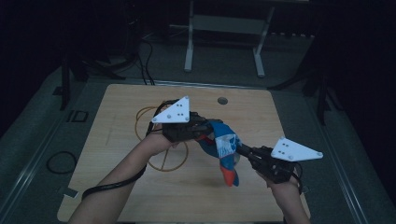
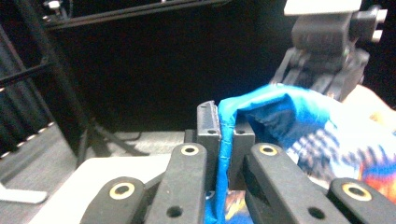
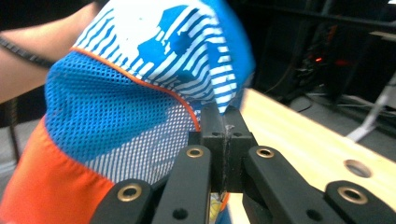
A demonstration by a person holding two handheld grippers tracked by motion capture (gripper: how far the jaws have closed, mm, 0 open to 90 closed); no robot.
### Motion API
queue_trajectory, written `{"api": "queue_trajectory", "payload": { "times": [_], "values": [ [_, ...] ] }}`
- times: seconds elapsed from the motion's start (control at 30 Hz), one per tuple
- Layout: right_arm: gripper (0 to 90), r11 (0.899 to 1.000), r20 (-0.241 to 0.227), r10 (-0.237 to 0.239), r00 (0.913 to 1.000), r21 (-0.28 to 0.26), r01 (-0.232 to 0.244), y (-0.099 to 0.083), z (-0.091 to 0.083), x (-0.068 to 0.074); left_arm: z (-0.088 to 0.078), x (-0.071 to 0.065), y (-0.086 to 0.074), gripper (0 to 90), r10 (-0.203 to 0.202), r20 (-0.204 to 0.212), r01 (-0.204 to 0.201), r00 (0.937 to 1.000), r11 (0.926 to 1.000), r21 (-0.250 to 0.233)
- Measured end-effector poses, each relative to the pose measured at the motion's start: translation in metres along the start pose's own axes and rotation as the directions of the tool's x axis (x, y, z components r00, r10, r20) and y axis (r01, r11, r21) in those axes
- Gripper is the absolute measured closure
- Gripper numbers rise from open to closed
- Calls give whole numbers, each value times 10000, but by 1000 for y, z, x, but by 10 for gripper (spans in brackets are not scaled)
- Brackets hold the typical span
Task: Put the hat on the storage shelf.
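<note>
While both grippers pinch cloth (image 1: 223, 145), held aloft between them above desk (image 1: 243, 196): left gripper (image 2: 226, 135) clamped on blue hem, right gripper (image 3: 224, 135) clamped on mesh edge. Keep pull even, hands level; likely spreading step. Avoid yellow hoops (image 1: 163, 158) beneath.

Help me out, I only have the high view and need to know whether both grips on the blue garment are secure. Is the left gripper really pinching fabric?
Observer: Yes. In the left gripper view, the left gripper is shut on a blue hem of the garment.
Operator: And the right gripper?
Observer: The right gripper is also shut, with thin fabric edge between its jaws.
Operator: What fabric is there?
Observer: Blue and white mesh with orange trim, above the wooden table.
</note>
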State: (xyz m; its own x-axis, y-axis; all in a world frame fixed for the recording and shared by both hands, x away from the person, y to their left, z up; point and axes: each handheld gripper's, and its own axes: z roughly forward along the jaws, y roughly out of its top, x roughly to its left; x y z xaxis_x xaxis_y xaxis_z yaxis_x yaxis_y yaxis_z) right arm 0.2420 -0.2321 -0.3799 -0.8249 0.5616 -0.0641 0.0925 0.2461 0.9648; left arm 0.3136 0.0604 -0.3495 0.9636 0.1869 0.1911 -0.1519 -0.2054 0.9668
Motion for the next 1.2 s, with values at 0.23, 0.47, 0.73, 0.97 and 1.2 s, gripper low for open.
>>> {"api": "queue_trajectory", "payload": {
  "times": [0.23, 0.47, 0.73, 0.97, 1.2],
  "values": [
    [900, 9989, 235, 80, 9997, -466, -69, 15, -12, -7, -4, -5, 3, 859, 9, 54, -11, 10000, 9989, 459],
    [900, 9977, 575, 63, 9983, -674, -24, 26, -14, -13, -20, -13, 4, 477, -62, -525, 123, 9986, 9932, 1156],
    [900, 9959, 591, -35, 9982, -902, 88, 38, -17, -13, -53, -29, 3, 111, 135, -2259, 160, 9741, 9916, 1284],
    [900, 9948, 629, -189, 9978, -985, 251, 51, -6, -12, -95, -34, -10, 26, 6, -4026, 503, 9154, 9920, 1157],
    [900, 9932, 791, -297, 9964, -1096, 383, 68, 11, -16, -137, -35, -41, 27, -352, -5085, 1011, 8603, 9896, 1026]
  ]
}}
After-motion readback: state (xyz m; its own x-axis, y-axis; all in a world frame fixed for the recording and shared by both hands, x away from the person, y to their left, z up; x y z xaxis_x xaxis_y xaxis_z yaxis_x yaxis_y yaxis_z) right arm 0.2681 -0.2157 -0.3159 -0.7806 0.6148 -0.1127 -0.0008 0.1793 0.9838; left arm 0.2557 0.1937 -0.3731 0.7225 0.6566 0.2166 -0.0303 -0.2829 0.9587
